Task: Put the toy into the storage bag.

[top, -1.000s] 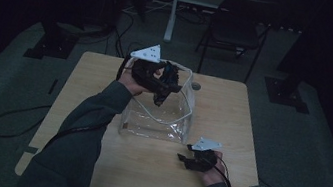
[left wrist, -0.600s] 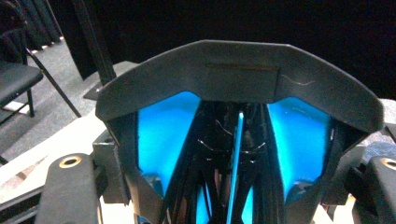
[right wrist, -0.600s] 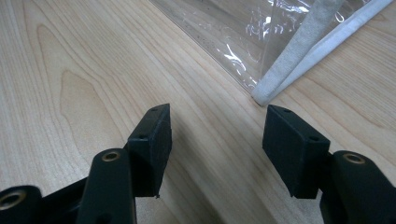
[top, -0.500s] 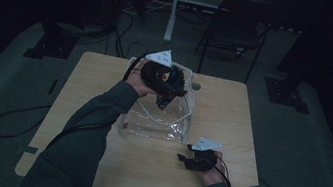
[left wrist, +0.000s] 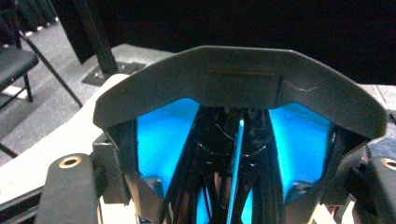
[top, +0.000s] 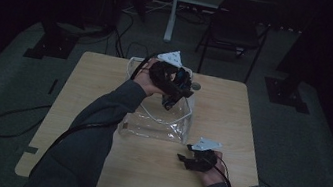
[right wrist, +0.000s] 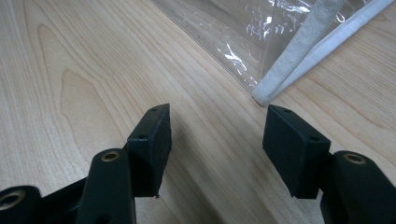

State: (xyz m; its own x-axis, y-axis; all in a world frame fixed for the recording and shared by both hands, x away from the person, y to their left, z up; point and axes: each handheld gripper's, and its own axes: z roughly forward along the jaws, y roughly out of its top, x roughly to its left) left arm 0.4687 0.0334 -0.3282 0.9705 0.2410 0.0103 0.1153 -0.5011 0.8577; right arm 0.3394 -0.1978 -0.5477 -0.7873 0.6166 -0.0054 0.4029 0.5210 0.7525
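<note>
As your left tongs (top: 172, 85) have carried the black-and-blue folded object (left wrist: 240, 140) they grip toward the far rim of the clear bag (top: 160, 123), lowering it in looks next. Your right tongs (right wrist: 215, 140) rest open and empty on the tabletop (top: 231, 119) beside the bag's corner.

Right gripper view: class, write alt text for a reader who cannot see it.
Two black gripper jaws stand open and empty over a light wooden table. Just beyond them lies the white-edged corner of a clear plastic bag.
</note>
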